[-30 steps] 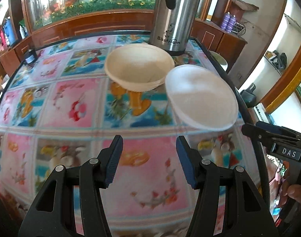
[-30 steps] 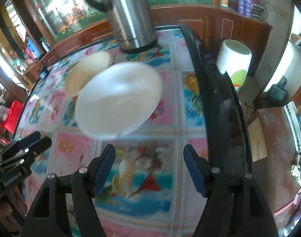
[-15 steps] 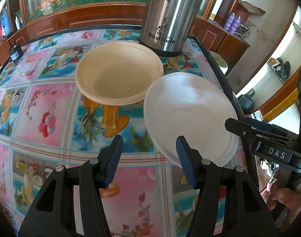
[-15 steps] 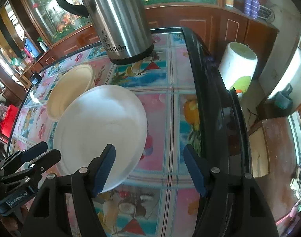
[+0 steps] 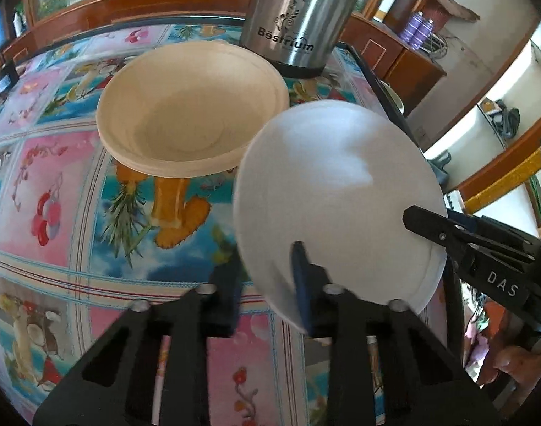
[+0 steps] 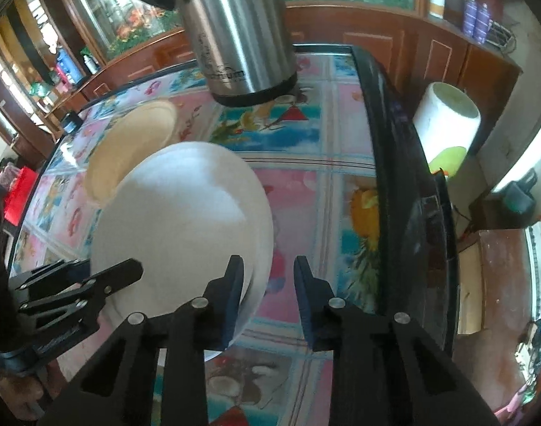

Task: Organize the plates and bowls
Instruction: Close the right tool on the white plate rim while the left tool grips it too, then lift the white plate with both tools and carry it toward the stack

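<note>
The white plate (image 5: 338, 191) sits on the near right part of the worktop (image 5: 57, 191), which is covered with a bright cloth of fruit and flower squares. Just beyond it, to the far left, stands the beige bowl (image 5: 189, 117), its rim partly hidden behind the plate's far edge; whether the two touch cannot be told. Behind the bowl, at the far side, rises a tall steel thermos (image 5: 302, 14) with a black base.

The left tongs (image 5: 267, 273) straddle the plate's near left rim: one blue-padded finger (image 5: 300, 277) lies over the plate's face and the other stands just outside the rim. The jaws look narrowed on the rim, but a real grip cannot be told.

The right tongs (image 6: 268, 284) reach the plate (image 6: 185, 227) at its near right edge. Their left finger (image 6: 233, 291) overlaps the rim, while the right finger stands apart over the cloth, so these jaws are released and hold nothing. In the right wrist view the left tongs (image 6: 93, 280) show as black fingers over the plate's near left edge, and the bowl (image 6: 132, 149) lies past the plate on the far left.

Off the worktop's right edge stands a white bin (image 6: 448, 120) with a green patch.
</note>
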`<state>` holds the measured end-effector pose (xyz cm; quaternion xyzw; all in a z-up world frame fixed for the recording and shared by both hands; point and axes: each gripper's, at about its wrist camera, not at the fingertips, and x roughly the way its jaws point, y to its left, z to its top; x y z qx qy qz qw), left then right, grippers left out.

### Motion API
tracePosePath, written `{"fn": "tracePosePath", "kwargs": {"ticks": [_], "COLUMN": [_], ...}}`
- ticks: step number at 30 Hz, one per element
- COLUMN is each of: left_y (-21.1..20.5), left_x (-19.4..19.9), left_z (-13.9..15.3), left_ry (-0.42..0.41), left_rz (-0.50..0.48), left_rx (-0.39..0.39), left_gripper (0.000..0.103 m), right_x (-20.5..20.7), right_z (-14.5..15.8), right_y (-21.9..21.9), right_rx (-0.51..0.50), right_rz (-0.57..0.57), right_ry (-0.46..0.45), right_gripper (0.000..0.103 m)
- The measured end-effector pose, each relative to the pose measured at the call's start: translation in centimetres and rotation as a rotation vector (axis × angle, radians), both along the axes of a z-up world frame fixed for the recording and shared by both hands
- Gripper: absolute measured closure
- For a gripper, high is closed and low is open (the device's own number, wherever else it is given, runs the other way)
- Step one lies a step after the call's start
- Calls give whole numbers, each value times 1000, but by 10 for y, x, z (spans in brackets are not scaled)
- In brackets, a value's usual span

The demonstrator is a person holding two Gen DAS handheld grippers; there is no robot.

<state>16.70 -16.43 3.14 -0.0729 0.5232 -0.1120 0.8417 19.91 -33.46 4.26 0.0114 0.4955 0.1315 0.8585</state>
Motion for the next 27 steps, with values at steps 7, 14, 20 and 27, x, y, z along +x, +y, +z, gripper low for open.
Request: {"fn": "tracePosePath", "kwargs": {"ticks": [7, 14, 20, 27], "left_y": [20, 50, 83, 127], "left_x": [-26, -74, -117, -159], "left_z": [17, 19, 14, 10], "left_ry": [-7, -10, -24, -39], "left_rz": [-22, -39, -20, 33], "left_rx": [-32, 18, 82, 111], "left_gripper": [87, 87, 87, 87], "right_x": [-27, -73, -112, -145], "right_z": [4, 4, 1, -5], "right_y": [18, 51, 92, 137], "right_rx": [-16, -37, -65, -78], "right_rz": [43, 88, 147, 208], "right_ry": [5, -2, -8, 0], "right_gripper": [77, 77, 76, 75]}}
